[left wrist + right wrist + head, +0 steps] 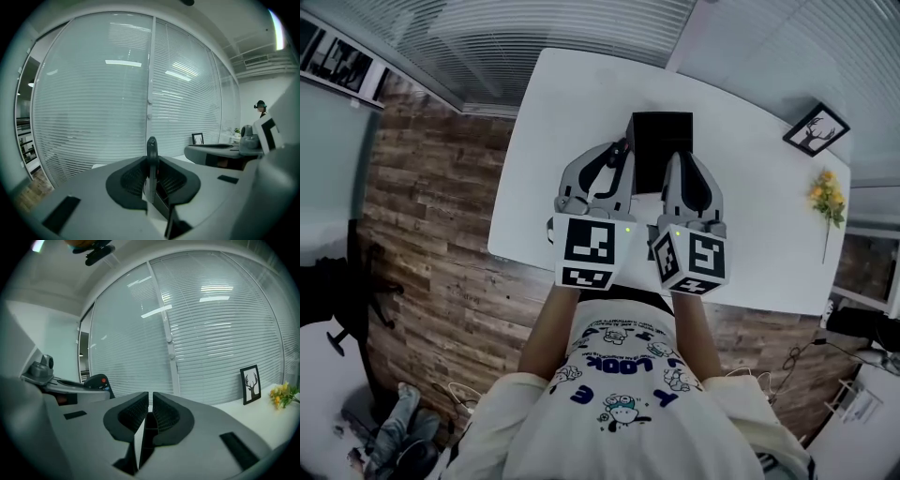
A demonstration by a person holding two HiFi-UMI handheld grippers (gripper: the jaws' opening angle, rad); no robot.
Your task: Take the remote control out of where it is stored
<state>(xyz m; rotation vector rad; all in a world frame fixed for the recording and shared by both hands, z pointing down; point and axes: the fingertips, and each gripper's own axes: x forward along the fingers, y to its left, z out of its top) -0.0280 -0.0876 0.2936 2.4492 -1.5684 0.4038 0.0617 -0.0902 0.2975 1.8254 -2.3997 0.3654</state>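
While the left gripper [151,180] clamped the slim black plastic remote control [151,150] by its black rectangular storage box [661,141], the empty, nearly closed right gripper [150,416] hovered alongside, with removal seemingly complete and a steady set-down likely next.

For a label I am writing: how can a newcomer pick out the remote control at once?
Find the white table, then the black box in its middle. At the box, the left gripper grips a slim dark remote control, the only thing with a red button.

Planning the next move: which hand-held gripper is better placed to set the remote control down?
Left. The left hand-held gripper clamps the remote control; the right hand-held gripper is shut on nothing.
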